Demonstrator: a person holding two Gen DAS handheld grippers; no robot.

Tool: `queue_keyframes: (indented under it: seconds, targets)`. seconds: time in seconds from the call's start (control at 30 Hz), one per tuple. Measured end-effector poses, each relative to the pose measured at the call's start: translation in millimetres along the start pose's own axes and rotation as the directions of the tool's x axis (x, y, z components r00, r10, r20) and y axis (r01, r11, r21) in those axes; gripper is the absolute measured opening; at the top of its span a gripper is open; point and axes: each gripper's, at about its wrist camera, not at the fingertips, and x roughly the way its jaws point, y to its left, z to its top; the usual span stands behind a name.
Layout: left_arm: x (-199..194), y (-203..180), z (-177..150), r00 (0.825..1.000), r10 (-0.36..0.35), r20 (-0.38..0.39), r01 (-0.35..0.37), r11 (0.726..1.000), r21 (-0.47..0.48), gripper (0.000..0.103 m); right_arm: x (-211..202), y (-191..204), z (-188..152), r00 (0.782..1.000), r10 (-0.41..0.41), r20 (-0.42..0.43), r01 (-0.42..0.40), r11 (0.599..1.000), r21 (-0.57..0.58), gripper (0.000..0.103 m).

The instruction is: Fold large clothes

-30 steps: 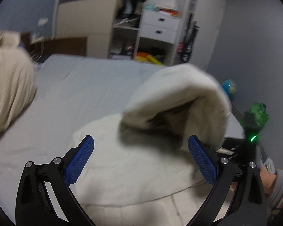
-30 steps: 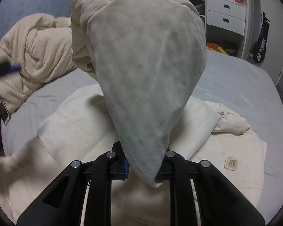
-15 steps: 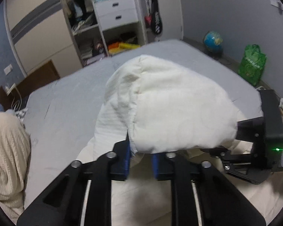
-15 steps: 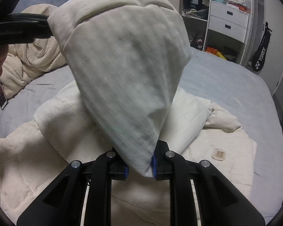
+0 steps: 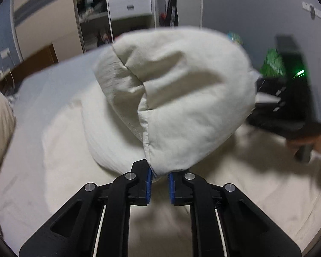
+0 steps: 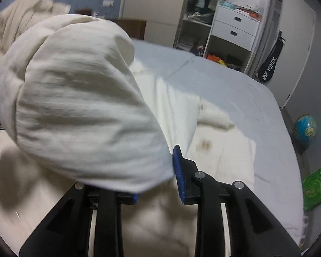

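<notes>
A large cream padded garment (image 5: 182, 98) lies spread on the grey bed, with one puffy corner lifted. My left gripper (image 5: 159, 182) is shut on that corner's edge and holds it above the bed. The right gripper shows at the right of the left wrist view (image 5: 289, 111), blurred. In the right wrist view the same lifted fold (image 6: 79, 111) hangs over the left finger. My right gripper (image 6: 158, 182) has its jaws apart, and the cloth rests against the left pad only.
A beige knitted blanket (image 6: 17, 19) is piled at the bed's left. Grey sheet (image 6: 235, 90) lies beyond the garment. Open wardrobe with white drawers (image 6: 235, 27), a racket bag (image 6: 269, 68), a globe (image 6: 306, 128) and a green bag (image 6: 318, 184) stand along the right.
My left gripper went from open to shut on the lifted corner. My right gripper has opened and let the cloth go. The fold has swung to the left.
</notes>
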Motion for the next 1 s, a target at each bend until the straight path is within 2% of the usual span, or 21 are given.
queue_keyframes:
  seconds: [0.03,0.1,0.17,0.3,0.37,0.43,0.47,0.5,0.53,0.57,0.6,0.7,0.83,0.87,0.9,0.93,0.97,1.0]
  targets:
    - [7,-2,-8,1.000,-0.005,-0.016,0.005,1.000,0.004,0.013,-2,3,-6,1.000,-0.011,-0.007,0.011,1.000,-0.018,0.028]
    - [13,0,-16,0.999,0.002,-0.034,-0.002,1.000,0.000,0.014,-8,5,-19,0.999,-0.030,-0.029,0.029,0.999,-0.029,0.040]
    - [14,6,-19,0.999,-0.011,-0.044,0.009,1.000,-0.026,0.016,-15,-1,-29,0.998,-0.052,-0.037,0.052,0.999,-0.009,0.045]
    - [13,10,-21,0.998,-0.023,-0.057,0.022,0.999,-0.029,0.020,-22,-28,-39,0.998,-0.009,-0.067,0.020,0.987,0.159,0.046]
    - [14,16,-21,0.997,-0.037,-0.065,0.034,0.998,-0.046,0.022,-23,-43,-41,0.997,0.045,-0.064,-0.025,0.960,0.278,0.047]
    - [12,19,-24,0.996,-0.046,-0.070,0.041,0.997,-0.063,0.026,-25,-57,-41,0.993,0.112,-0.047,-0.083,0.907,0.413,0.050]
    - [9,22,-23,0.996,-0.049,-0.071,0.044,0.997,-0.071,0.031,-25,-61,-40,0.988,0.151,-0.033,-0.118,0.876,0.467,0.050]
    - [6,24,-24,0.996,-0.048,-0.071,0.043,0.996,-0.075,0.044,-27,-63,-40,0.984,0.180,-0.016,-0.148,0.853,0.500,0.051]
    - [0,26,-26,0.997,-0.039,-0.062,0.034,0.996,-0.080,0.052,-28,-64,-39,0.976,0.219,0.011,-0.190,0.819,0.541,0.051]
    - [-8,27,-30,0.999,-0.026,-0.046,0.022,0.996,-0.084,0.066,-29,-62,-39,0.966,0.256,0.038,-0.230,0.782,0.579,0.053]
    - [-14,30,-28,0.999,-0.023,-0.033,0.020,0.996,-0.088,0.072,-32,-60,-40,0.958,0.279,0.059,-0.257,0.754,0.604,0.054]
    - [-28,42,-26,1.000,-0.029,-0.008,0.028,0.992,-0.120,0.073,-28,-63,-40,0.925,0.358,0.130,-0.342,0.632,0.695,0.054]
    - [-46,62,-12,0.999,-0.027,0.044,0.035,0.979,-0.199,0.073,-16,-67,-41,0.870,0.443,0.218,-0.416,0.420,0.807,0.054]
    - [-49,68,-4,0.998,-0.029,0.059,0.042,0.974,-0.223,0.073,-12,-68,-40,0.860,0.454,0.232,-0.424,0.384,0.820,0.054]
    - [-50,71,1,0.997,-0.033,0.069,0.049,0.970,-0.239,0.073,-6,-70,-38,0.844,0.471,0.257,-0.439,0.332,0.835,0.054]
    - [-51,73,9,0.996,-0.041,0.081,0.061,0.964,-0.260,0.073,1,-69,-37,0.820,0.498,0.284,-0.454,0.263,0.851,0.054]
    - [-50,74,14,0.995,-0.052,0.090,0.074,0.959,-0.274,0.073,8,-67,-36,0.803,0.517,0.297,-0.458,0.215,0.863,0.054]
    - [-49,74,22,0.992,-0.071,0.102,0.099,0.950,-0.295,0.073,12,-66,-35,0.793,0.527,0.305,-0.459,0.186,0.869,0.053]
